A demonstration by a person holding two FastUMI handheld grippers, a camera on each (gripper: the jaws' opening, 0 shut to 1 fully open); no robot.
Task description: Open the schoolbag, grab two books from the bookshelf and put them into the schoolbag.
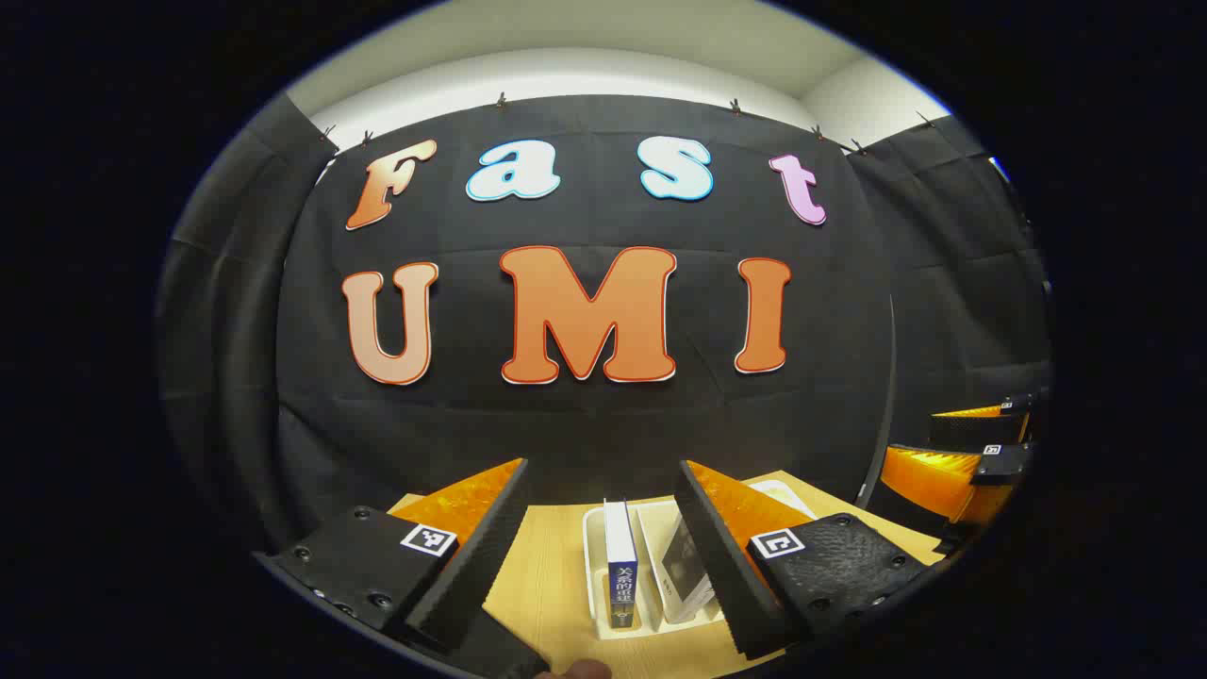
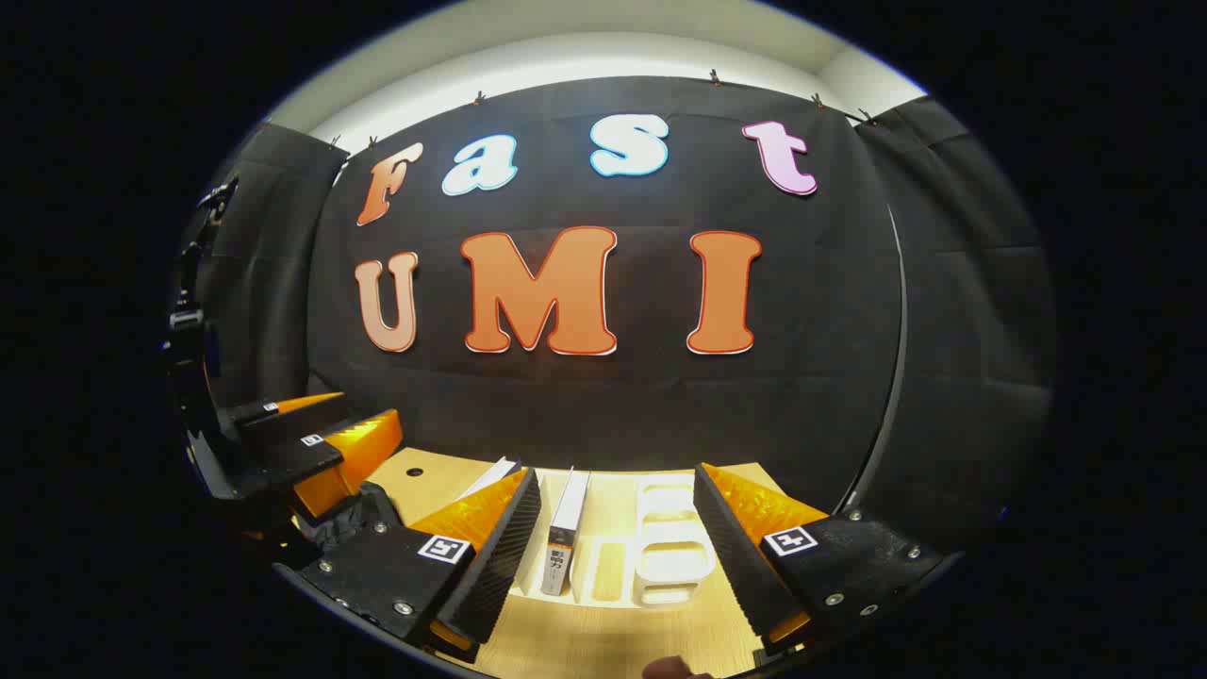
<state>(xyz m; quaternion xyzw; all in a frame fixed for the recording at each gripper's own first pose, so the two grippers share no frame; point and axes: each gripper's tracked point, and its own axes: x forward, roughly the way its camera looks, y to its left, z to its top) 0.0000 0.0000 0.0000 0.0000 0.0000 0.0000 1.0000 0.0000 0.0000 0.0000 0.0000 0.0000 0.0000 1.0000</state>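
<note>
Both are spread wide with nothing between the fingers: the left hand-held gripper (image 1: 603, 556) hangs over the wooden bench (image 1: 547, 585), pointing at the white bookshelf (image 1: 596, 566) where a blue-spined book (image 1: 620, 566) stands upright beside a paler book (image 1: 684, 571) leaning against it. The right hand-held gripper (image 2: 618, 556) faces the same bookshelf (image 2: 669, 556) from another angle, a book (image 2: 566, 538) standing in it just inside its left finger, with the left hand-held gripper off to the side
</note>
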